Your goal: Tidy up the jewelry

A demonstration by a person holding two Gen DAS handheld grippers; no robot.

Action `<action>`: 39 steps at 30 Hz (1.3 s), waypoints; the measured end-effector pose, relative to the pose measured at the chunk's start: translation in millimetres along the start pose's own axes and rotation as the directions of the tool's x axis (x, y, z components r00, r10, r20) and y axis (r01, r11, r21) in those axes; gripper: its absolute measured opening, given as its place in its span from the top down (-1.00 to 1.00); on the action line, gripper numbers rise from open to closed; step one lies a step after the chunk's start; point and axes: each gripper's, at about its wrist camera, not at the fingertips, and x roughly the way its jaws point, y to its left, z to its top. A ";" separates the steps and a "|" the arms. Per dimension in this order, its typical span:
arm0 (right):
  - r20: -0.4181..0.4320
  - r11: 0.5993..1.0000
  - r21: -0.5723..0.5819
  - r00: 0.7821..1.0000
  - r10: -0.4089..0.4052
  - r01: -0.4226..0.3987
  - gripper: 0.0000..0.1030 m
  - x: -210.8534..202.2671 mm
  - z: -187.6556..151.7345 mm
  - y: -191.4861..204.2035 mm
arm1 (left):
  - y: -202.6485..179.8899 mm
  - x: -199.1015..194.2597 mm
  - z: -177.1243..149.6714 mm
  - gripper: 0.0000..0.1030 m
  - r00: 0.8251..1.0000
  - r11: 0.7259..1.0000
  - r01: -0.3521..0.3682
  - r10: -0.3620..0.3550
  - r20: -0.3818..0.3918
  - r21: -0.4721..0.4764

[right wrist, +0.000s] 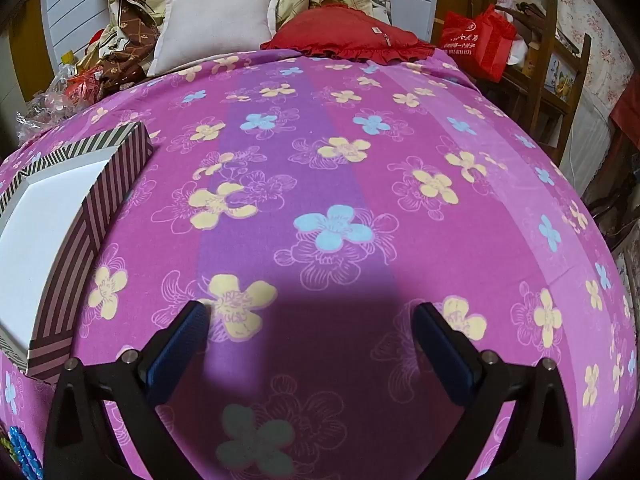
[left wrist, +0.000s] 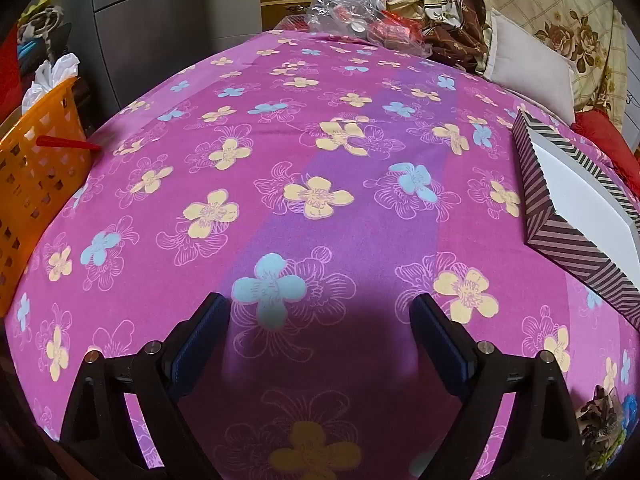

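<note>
A striped box with a white inside point(left wrist: 576, 208) lies on the pink flowered bedsheet point(left wrist: 312, 152), to the right of my left gripper point(left wrist: 320, 304). That gripper hovers over the sheet with its jaws wide apart and nothing between them. The same striped box point(right wrist: 60, 232) shows at the left of the right wrist view. My right gripper point(right wrist: 312, 312) is open too, above bare sheet point(right wrist: 360, 168). A heap of jewelry point(left wrist: 608, 428) with blue beads peeks in at the lower right edge; the blue beaded piece point(right wrist: 24, 452) shows at the lower left corner.
An orange plastic basket point(left wrist: 36, 184) with a red stick stands off the bed's left edge. Plastic bags and a doll point(left wrist: 372, 16) clutter the far end. A white pillow point(right wrist: 216, 24), a red cushion point(right wrist: 352, 36), a red bag point(right wrist: 476, 44) and a wooden chair point(right wrist: 560, 76) lie beyond.
</note>
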 end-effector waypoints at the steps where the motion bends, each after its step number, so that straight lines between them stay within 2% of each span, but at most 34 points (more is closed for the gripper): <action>1: 0.000 1.000 0.000 1.000 -0.001 0.001 -0.99 0.0 0.0 0.0 | 0.0 0.0 0.0 -0.76 1.000 1.000 0.000 0.000 0.000 0.000; 32: -0.004 1.000 0.014 1.000 -0.011 0.011 -0.99 0.7 0.4 1.0 | 0.0 0.0 0.0 -0.77 1.000 1.000 -0.001 0.001 -0.001 0.001; 35: -0.079 1.000 -0.016 0.997 0.017 -0.018 -0.99 -0.5 1.9 6.3 | 0.0 0.0 0.1 -0.77 1.000 1.000 -0.001 0.001 -0.001 0.001; 37: -0.132 0.995 -0.077 0.990 0.053 -0.063 -0.99 -4.7 -1.6 13.1 | 0.3 -0.1 0.1 -0.76 1.000 1.000 0.000 0.000 0.000 0.000; 39: -0.131 0.993 -0.079 0.989 0.074 -0.085 -0.99 -17.0 -15.0 15.0 | 0.6 -0.5 -0.2 -0.76 1.000 1.000 0.001 -0.001 0.000 0.000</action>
